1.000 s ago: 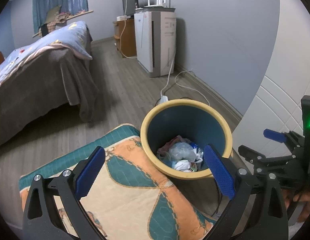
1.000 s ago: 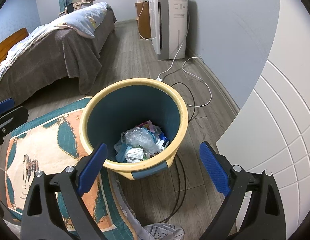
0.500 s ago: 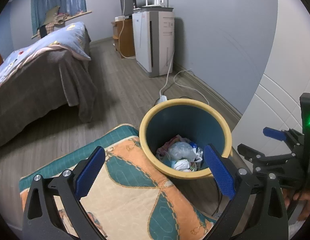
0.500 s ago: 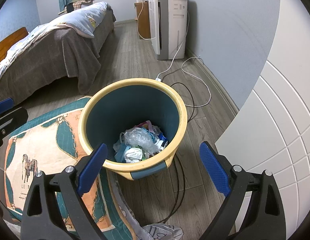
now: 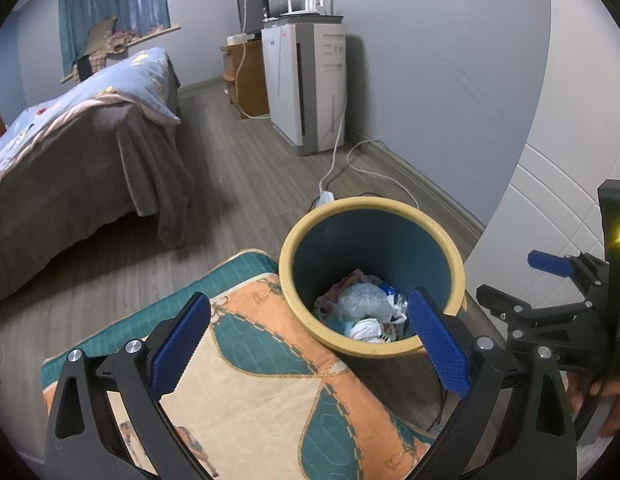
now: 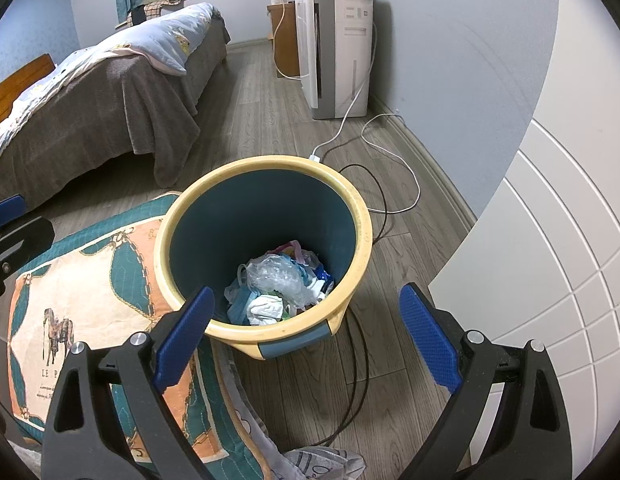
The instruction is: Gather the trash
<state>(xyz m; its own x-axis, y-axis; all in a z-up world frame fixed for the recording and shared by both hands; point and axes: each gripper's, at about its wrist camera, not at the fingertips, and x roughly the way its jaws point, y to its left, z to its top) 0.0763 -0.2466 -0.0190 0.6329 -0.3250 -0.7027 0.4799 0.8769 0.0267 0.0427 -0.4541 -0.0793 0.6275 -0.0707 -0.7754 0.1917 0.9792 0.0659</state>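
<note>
Both tools gaping above bin (image 6: 362,240), trash (image 6: 277,280) inside

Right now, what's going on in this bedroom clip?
A person holds two grippers over a trash bin on the floor beside a patterned quilt. The left gripper and right gripper are both open and empty. The bin already holds crumpled trash, plastic and paper. Neither gripper touches anything.
</note>
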